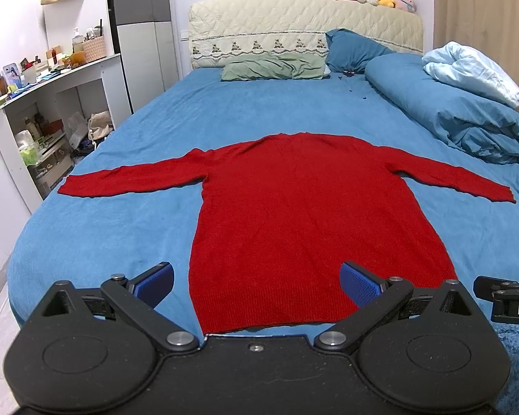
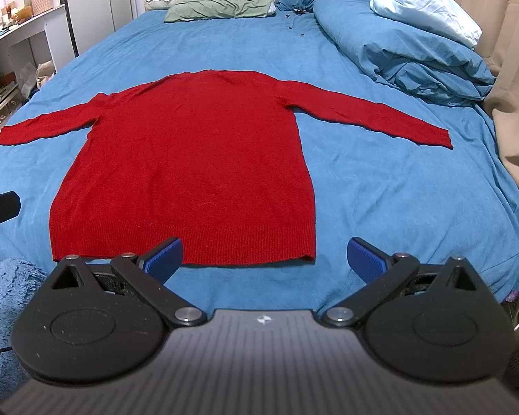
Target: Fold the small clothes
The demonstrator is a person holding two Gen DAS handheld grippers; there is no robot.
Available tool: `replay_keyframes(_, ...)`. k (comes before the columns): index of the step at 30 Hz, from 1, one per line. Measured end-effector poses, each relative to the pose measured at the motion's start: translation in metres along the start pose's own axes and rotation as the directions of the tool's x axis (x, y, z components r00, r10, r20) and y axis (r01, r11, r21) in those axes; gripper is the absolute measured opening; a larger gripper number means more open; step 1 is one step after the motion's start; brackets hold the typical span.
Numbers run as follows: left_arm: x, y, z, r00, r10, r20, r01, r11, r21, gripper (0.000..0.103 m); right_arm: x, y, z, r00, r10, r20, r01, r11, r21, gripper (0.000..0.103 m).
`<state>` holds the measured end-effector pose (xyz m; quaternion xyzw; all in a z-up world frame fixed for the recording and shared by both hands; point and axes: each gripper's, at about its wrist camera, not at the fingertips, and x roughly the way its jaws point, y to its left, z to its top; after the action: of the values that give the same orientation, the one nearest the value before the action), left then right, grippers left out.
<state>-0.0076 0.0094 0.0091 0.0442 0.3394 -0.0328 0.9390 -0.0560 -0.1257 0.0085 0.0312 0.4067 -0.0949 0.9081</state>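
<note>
A red long-sleeved sweater (image 1: 304,214) lies flat on the blue bed sheet (image 1: 114,228), hem towards me, both sleeves spread out sideways. It also shows in the right wrist view (image 2: 193,159). My left gripper (image 1: 257,285) is open and empty, above the hem near its left corner. My right gripper (image 2: 264,257) is open and empty, above the hem's right corner. The right gripper's side shows at the edge of the left wrist view (image 1: 508,299).
A rolled blue duvet (image 1: 446,103) with a pale blue cloth lies along the bed's right side. A green pillow (image 1: 270,65) and a blue pillow lie at the headboard. A cluttered white shelf unit (image 1: 48,110) stands left. A curtain (image 2: 515,103) hangs right.
</note>
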Motion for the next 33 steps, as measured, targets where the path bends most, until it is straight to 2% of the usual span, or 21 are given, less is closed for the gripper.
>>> replay_keyframes(13, 0.003, 0.002, 0.007, 0.999, 0.027, 0.02, -0.028, 1.0, 0.004, 0.103, 0.0, -0.002, 0.006, 1.0, 0.004, 0.014, -0.005, 1.0, 0.025, 0.103)
replay_keyframes(18, 0.01, -0.003, 0.05, 0.995, -0.008, 0.095, 0.008, 1.0, -0.002, 0.103, -0.001, -0.021, 0.033, 0.998, -0.006, 0.062, 0.0, 0.996, 0.09, 0.103)
replay_keyframes(21, 0.019, -0.013, 0.087, 0.984, -0.042, 0.17, 0.039, 0.999, 0.024, 0.103, 0.003, -0.041, 0.059, 0.995, -0.027, 0.096, 0.015, 0.993, 0.117, 0.103)
replay_keyframes(25, 0.048, -0.032, 0.135, 0.971, -0.1, 0.217, 0.09, 0.994, 0.056, 0.103, 0.022, -0.081, 0.097, 0.988, -0.076, 0.136, 0.05, 0.981, 0.185, 0.103)
replay_keyframes(27, 0.071, -0.042, 0.157, 0.968, -0.122, 0.217, 0.11, 0.992, 0.064, 0.103, 0.039, -0.108, 0.113, 0.987, -0.069, 0.148, 0.031, 0.969, 0.243, 0.103)
replay_keyframes(29, 0.101, -0.055, 0.177, 0.965, -0.155, 0.211, 0.144, 0.987, 0.068, 0.103, 0.064, -0.138, 0.126, 0.984, -0.067, 0.165, 0.014, 0.952, 0.305, 0.103)
replay_keyframes(33, 0.168, -0.089, 0.2, 0.968, -0.193, 0.161, 0.18, 0.979, 0.091, 0.103, 0.127, -0.191, 0.136, 0.977, -0.121, 0.178, 0.041, 0.916, 0.399, 0.103)
